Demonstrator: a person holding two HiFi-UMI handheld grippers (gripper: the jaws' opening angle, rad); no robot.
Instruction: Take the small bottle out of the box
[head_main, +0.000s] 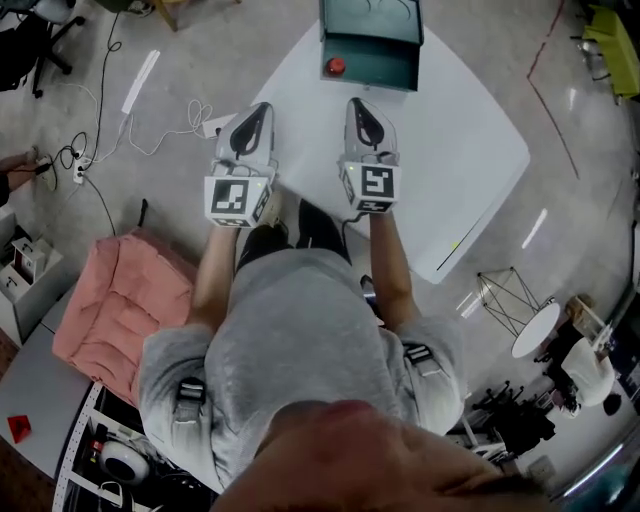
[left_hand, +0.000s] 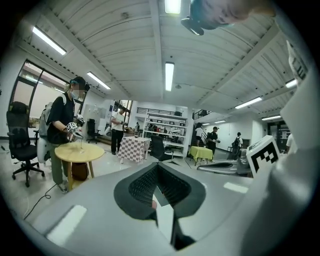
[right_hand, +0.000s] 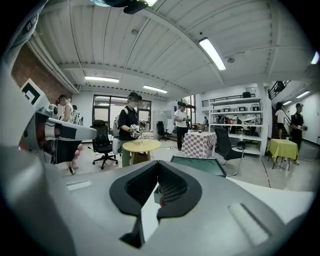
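Observation:
A dark green box (head_main: 370, 45) stands open at the far edge of the white table (head_main: 460, 150). Inside it, at the front left, is the small bottle with a red cap (head_main: 336, 67). My left gripper (head_main: 259, 108) and right gripper (head_main: 357, 103) hover side by side over the table's near half, both pointing at the box and short of it. Each has its jaws together with nothing between them. In the right gripper view the box's green lid (right_hand: 197, 165) shows just beyond the shut right gripper (right_hand: 159, 172). The left gripper (left_hand: 157, 167) also reads as shut in its own view.
On the floor to the left lie a pink cushion (head_main: 115, 300) and cables with a power strip (head_main: 80, 165). A wire stand (head_main: 510, 295) and a white round stool (head_main: 535, 330) sit at the right. Several people stand around a round wooden table (right_hand: 141, 145) farther off.

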